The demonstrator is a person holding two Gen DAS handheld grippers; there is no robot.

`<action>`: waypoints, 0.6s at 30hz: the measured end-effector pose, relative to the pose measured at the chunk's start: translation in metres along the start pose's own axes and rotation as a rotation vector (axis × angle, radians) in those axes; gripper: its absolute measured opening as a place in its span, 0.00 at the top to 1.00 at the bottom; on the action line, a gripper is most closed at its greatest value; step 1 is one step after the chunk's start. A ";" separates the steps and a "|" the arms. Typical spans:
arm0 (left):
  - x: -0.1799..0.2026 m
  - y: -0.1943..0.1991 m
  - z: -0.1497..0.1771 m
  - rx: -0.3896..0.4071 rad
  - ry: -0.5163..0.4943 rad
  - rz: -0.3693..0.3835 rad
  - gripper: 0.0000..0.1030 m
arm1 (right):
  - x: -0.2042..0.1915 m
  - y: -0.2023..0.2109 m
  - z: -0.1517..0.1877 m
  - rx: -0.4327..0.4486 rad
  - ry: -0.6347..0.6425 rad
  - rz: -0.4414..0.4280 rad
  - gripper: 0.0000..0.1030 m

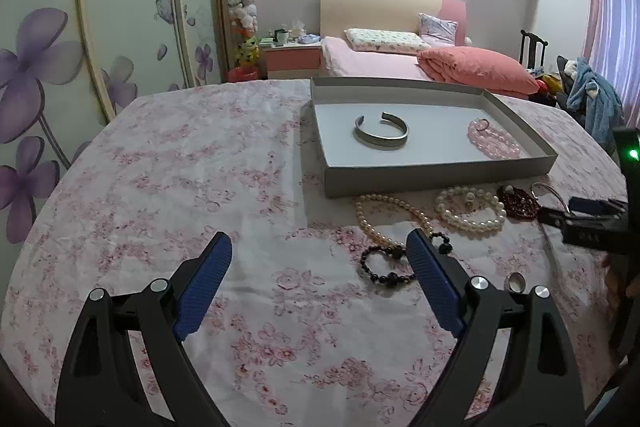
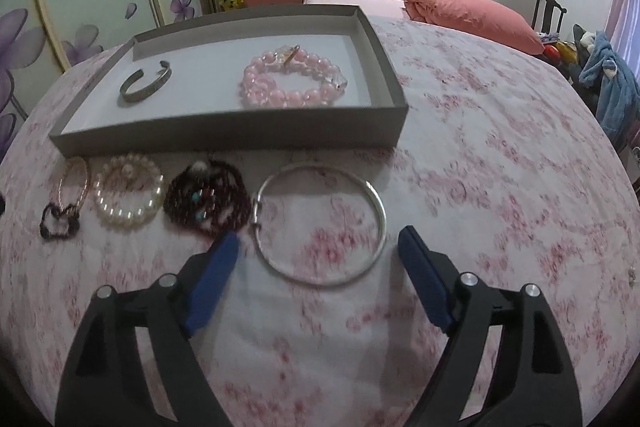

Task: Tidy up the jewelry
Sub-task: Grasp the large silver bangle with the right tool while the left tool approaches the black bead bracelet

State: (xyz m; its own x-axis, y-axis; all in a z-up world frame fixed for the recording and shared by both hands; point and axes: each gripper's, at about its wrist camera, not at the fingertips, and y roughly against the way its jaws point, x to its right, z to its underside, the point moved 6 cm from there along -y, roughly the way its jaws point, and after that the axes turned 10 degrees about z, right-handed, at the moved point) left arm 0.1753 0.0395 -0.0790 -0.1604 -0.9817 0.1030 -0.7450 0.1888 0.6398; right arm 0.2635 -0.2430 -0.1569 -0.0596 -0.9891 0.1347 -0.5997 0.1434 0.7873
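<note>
A grey shallow box (image 1: 436, 174) (image 2: 224, 139) on the floral cloth holds a silver cuff (image 1: 381, 131) (image 2: 145, 87) and a pink bead bracelet (image 1: 494, 139) (image 2: 292, 83). In front of it lie a pearl necklace (image 1: 384, 219), a pearl bracelet (image 1: 470, 211) (image 2: 130, 199), a dark red bead bracelet (image 1: 518, 201) (image 2: 208, 201), a small black bead bracelet (image 1: 386, 267) (image 2: 58, 221), a ring (image 1: 516, 282) and a thin silver bangle (image 2: 320, 223). My left gripper (image 1: 320, 247) is open and empty, left of the black beads. My right gripper (image 2: 318, 247) is open, low over the bangle; it also shows in the left wrist view (image 1: 592, 223).
The table wears a pink floral cloth (image 1: 180, 187). Behind it are a bed (image 1: 400, 63), a nightstand (image 1: 292, 57), a flowered wardrobe (image 1: 80, 47) and a chair with clothes (image 1: 592, 95).
</note>
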 end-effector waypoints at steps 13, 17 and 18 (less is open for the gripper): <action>0.019 -0.013 0.010 -0.060 -0.015 0.054 0.25 | 0.007 0.003 0.000 0.016 -0.006 0.007 0.32; 0.024 -0.025 0.013 -0.097 -0.014 0.048 0.36 | 0.007 0.003 0.000 0.016 -0.007 0.005 0.32; 0.026 -0.030 0.014 -0.112 -0.013 0.045 0.37 | 0.006 0.003 0.000 0.016 -0.007 0.005 0.32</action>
State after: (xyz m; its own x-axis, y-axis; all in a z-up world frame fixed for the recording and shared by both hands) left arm 0.1842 0.0091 -0.1061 -0.2009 -0.9717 0.1245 -0.6598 0.2282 0.7159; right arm 0.2615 -0.2490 -0.1537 -0.0684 -0.9886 0.1344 -0.6120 0.1479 0.7769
